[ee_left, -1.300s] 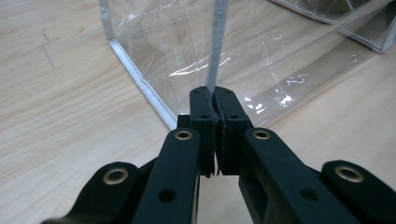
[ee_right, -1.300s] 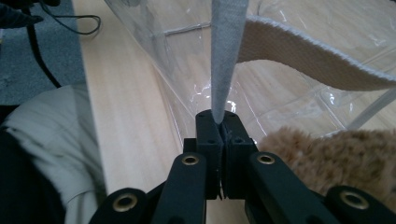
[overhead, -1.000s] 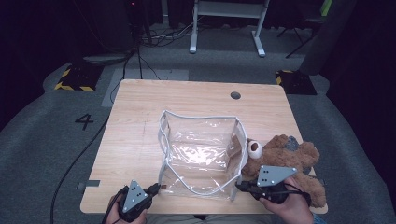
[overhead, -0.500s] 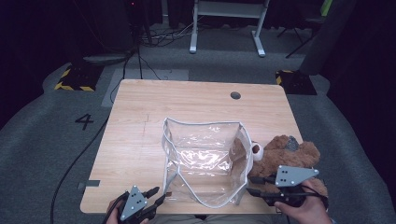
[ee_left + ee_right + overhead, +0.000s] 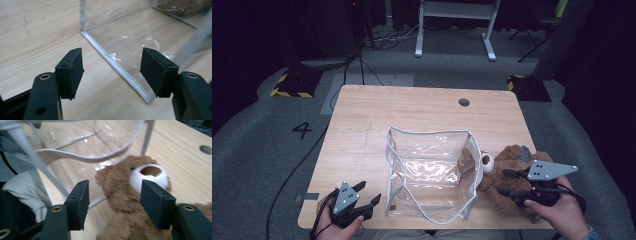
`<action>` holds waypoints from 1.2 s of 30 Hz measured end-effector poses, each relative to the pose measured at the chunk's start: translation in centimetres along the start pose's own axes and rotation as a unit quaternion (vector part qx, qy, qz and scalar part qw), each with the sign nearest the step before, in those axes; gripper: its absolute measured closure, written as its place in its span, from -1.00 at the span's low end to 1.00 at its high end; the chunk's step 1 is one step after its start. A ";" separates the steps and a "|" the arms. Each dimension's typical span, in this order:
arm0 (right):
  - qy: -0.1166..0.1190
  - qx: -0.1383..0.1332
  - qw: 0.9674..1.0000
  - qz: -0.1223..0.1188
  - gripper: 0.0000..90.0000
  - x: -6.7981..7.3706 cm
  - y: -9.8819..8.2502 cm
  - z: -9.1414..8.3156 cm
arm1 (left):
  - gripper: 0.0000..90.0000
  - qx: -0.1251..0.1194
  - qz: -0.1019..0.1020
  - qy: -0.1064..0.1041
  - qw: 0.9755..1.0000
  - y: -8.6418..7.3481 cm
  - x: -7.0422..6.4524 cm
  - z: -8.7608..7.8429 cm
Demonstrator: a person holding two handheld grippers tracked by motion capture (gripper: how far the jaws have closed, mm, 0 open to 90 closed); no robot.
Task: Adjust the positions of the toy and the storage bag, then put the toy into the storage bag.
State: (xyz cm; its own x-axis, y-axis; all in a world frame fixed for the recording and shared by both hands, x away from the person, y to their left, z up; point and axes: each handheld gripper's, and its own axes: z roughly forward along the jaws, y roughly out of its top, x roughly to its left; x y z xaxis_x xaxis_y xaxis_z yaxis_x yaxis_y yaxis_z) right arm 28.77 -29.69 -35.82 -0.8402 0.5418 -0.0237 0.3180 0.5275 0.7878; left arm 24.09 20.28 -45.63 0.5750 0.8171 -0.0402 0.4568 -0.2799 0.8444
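On the light wooden table point(image 5: 377, 115), a clear plastic bag with grey-white piping along its edges point(image 5: 432, 172) stands open near the front edge, mouth up, walls sagging a bit. Just right of it lies a brown plush teddy bear with a white muzzle point(image 5: 507, 167), head touching or nearly touching the bag's right wall.

Left gripper point(image 5: 362, 197) sits at the bag's front-left corner. Its jaws have just been opening and now stand wide; in the left gripper view the pads point(image 5: 72, 71) have only bare table and the bag's bottom seam point(image 5: 117, 72) beyond them, nothing gripped. Right gripper point(image 5: 508, 182) hovers over the bear. Jaws have just been opening too, now well apart; in the right gripper view the bear's head point(image 5: 125, 185) sits between and beyond the pads point(image 5: 81, 203), not pinched.

Likely job: bear goes into the bag. Risks from here:
- Nobody holds the bag now. Floppy walls could fold in and close the mouth, so the bear would land on the rim rather than inside.
- Bag is close to the front edge; a push from the bear could slide it or tip it off toward the person.
- Grabbing only fur or the muzzle gives a weak hold, and the bear may slip out on the lift.
- Bear is bulky next to the opening; dragging it over the right wall could snag the piping and flatten that side.
- Left jaws closing on the thin film may miss and pinch nothing.
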 end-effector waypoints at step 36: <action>-0.007 0.216 0.972 -0.089 -0.54 -6.3 -0.5 7.1 | -0.30 0.059 0.016 0.016 0.998 -1.2 1.4 5.0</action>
State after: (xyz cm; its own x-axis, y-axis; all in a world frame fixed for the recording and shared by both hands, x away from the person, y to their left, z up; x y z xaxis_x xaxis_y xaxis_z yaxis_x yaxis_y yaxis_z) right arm 37.05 -28.72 -40.39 -0.8940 0.4236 -0.1462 0.3254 0.8379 0.4383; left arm 27.71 19.21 -49.43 0.5699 0.8217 0.0041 0.5164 -0.3620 0.7761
